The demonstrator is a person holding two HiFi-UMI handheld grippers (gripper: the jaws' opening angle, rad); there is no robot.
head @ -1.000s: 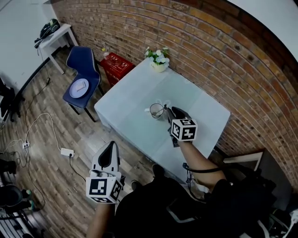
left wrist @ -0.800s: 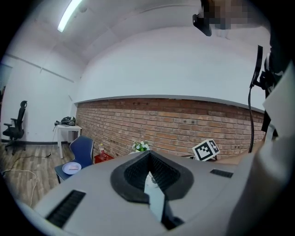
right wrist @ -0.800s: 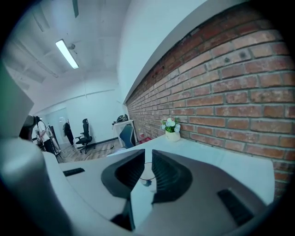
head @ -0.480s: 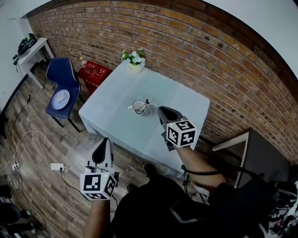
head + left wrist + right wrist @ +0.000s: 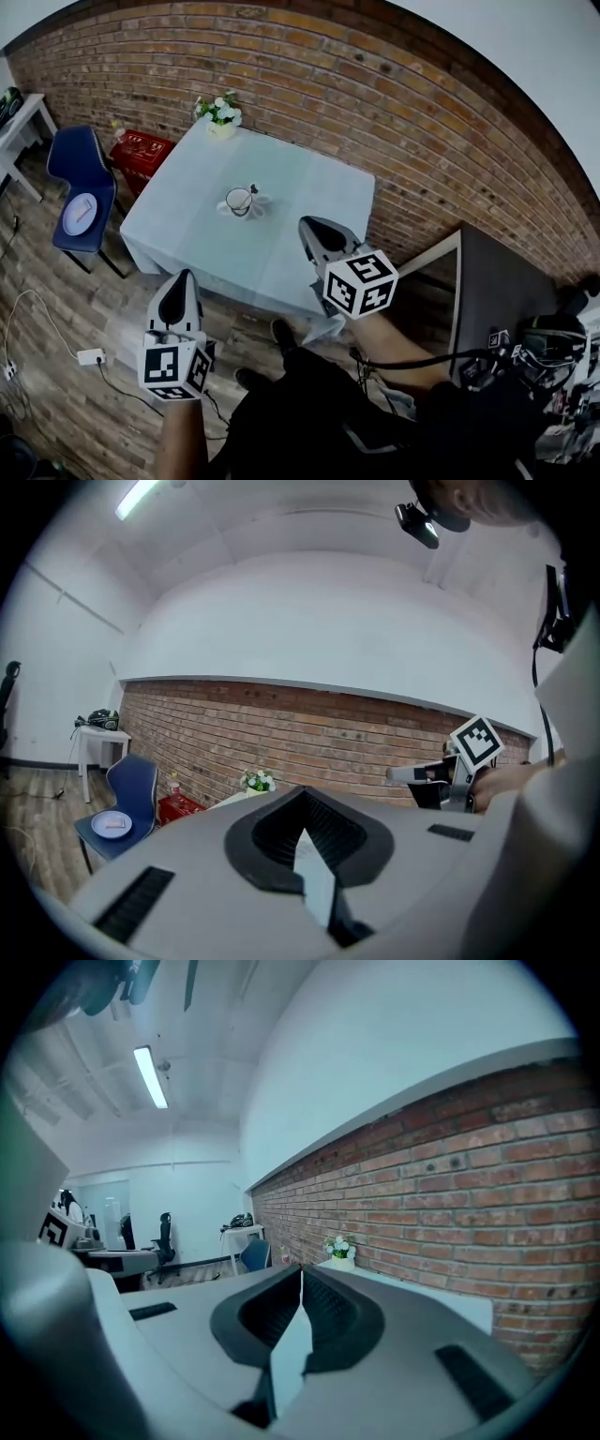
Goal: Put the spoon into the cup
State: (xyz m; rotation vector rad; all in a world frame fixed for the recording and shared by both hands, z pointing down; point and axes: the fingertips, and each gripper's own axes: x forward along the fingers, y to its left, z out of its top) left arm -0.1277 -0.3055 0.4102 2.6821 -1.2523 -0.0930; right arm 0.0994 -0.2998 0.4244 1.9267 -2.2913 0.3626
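A small clear cup stands in the middle of the pale table. A thin dark spoon handle sticks up over its right rim. My right gripper hangs over the table's near right edge, well back from the cup. Its jaws have just been closing and now meet with nothing between them, as the right gripper view also shows. My left gripper is over the wooden floor in front of the table, shut and empty. The cup shows in neither gripper view.
A pot of white flowers sits at the table's far corner by the brick wall. A blue chair with a plate and a red crate stand to the left. A dark desk is at the right.
My right gripper has pulled back and up from beside the cup, leaving the spoon in it. The head view has swung, so the table now sits farther up and left. The left gripper barely moved.
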